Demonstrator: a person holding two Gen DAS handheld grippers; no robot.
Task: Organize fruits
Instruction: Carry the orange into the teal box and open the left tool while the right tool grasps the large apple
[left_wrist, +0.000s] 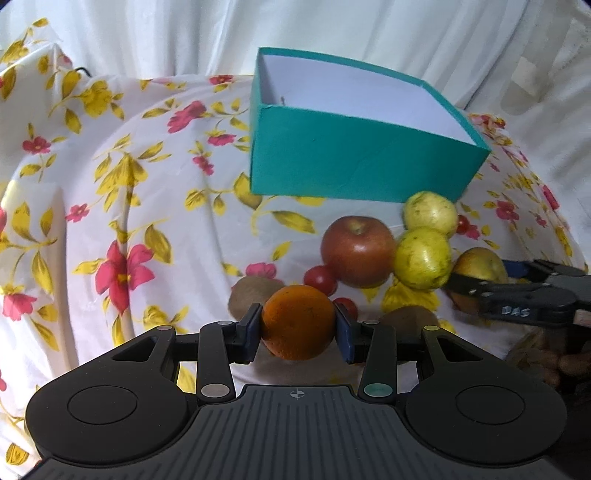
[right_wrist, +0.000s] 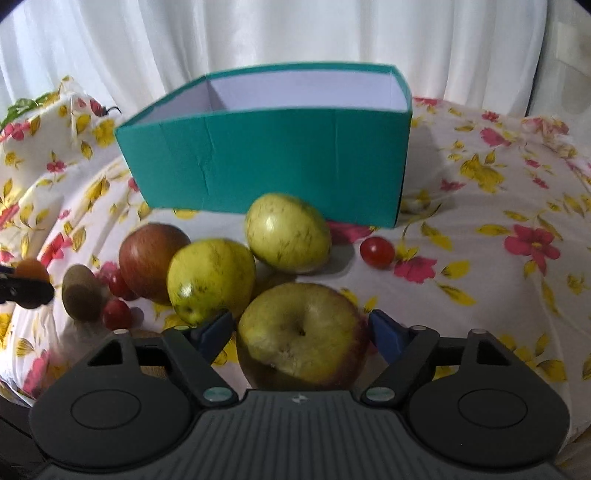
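Left tool (left_wrist: 299, 326) clamps the orange (left_wrist: 298, 321) just above the cloth; right tool (right_wrist: 302, 330) straddles the apple (right_wrist: 301, 336), pads apart. Lift the orange straight, clear the box (left_wrist: 354, 162) rim, release low inside.

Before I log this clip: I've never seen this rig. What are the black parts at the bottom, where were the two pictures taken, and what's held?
These are two handheld two-finger grippers, each carrying a forward-looking fisheye camera. In the left wrist view the left gripper clamps an orange. In the right wrist view the right gripper straddles a yellow-green apple; contact is unclear. On the floral cloth lie a red apple, two green fruits, kiwis and cherry tomatoes, before an open teal box.
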